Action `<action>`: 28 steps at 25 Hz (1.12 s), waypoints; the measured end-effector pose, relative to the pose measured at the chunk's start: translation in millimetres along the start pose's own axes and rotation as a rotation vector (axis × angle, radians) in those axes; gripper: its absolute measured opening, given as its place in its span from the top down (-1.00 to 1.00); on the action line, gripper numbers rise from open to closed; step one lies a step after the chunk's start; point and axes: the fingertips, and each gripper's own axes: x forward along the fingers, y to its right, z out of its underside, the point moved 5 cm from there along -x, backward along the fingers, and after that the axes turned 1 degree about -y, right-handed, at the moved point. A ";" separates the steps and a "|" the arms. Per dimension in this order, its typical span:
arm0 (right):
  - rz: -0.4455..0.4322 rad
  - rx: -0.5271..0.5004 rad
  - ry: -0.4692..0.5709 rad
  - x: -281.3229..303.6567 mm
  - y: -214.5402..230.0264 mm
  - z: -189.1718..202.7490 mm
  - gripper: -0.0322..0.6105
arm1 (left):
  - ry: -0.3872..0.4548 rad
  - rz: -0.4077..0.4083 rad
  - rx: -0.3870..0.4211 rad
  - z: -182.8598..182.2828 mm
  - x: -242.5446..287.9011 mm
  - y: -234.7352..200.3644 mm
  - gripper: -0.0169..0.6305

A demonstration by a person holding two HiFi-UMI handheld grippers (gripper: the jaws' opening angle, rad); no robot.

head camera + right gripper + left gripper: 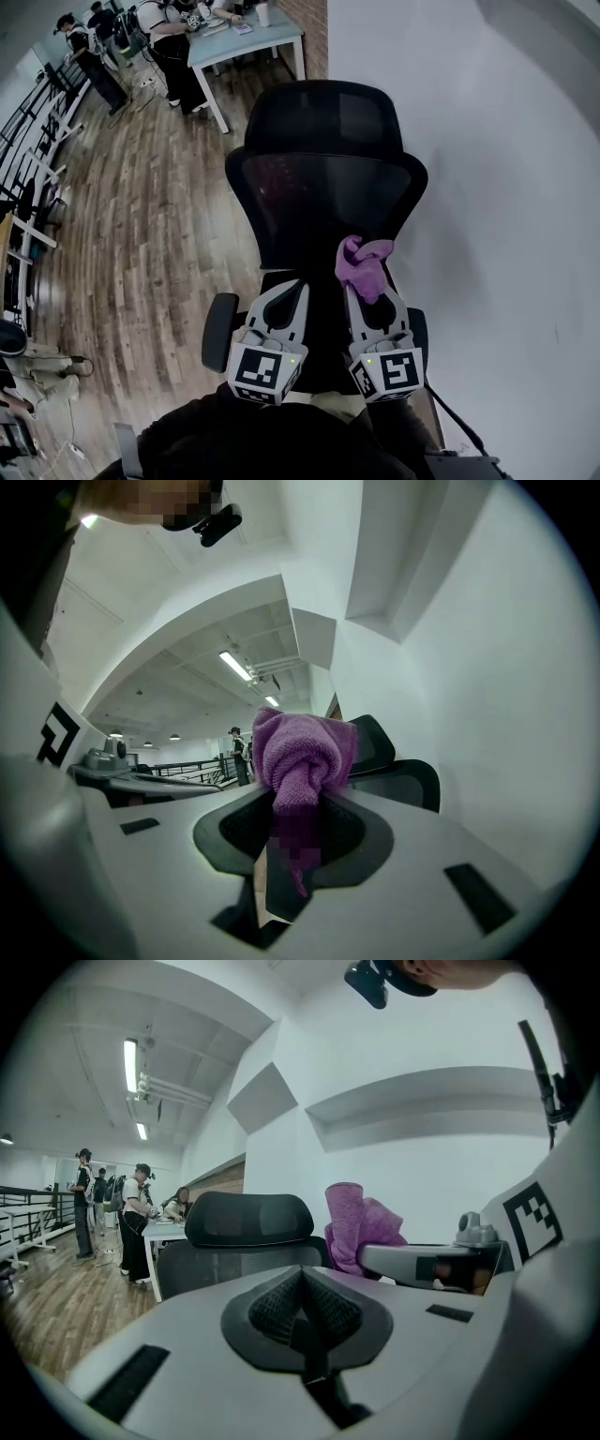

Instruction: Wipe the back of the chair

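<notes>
One purple cloth [364, 265] clamped in R gripper [364, 286], up by chair back [323, 202]. L gripper [287, 289] beside it, jaws pressed together, nothing between.

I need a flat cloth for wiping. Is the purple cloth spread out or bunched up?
Bunched: the purple cloth sits as a wad pinched in the right gripper, jaws closed on it.

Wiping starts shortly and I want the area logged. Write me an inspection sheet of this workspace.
Surface: black mesh chair back, headrest above; cloth contact unclear.
Job's things: purple cloth, bunched, in the right gripper.
Clutter: nothing seen on the chair.
Grippers: left gripper fingers together, empty; right gripper shut on the purple cloth.
Cables: black cable by the right gripper.
Surroundings: wooden floor, white wall, people at a table far off.
</notes>
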 end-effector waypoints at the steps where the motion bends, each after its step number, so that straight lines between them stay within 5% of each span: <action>1: 0.006 0.001 -0.004 6.6 -3.5 2.5 0.58 | -0.002 0.004 -0.004 2.1 2.3 -8.5 0.94; 18: 0.071 0.043 -0.154 105.8 -33.7 63.3 0.58 | -0.074 0.100 -0.088 40.0 52.9 -100.7 0.94; 28: -0.074 -0.062 0.025 236.2 -48.7 -45.3 0.58 | 0.072 0.003 -0.066 -35.2 76.3 -180.1 0.94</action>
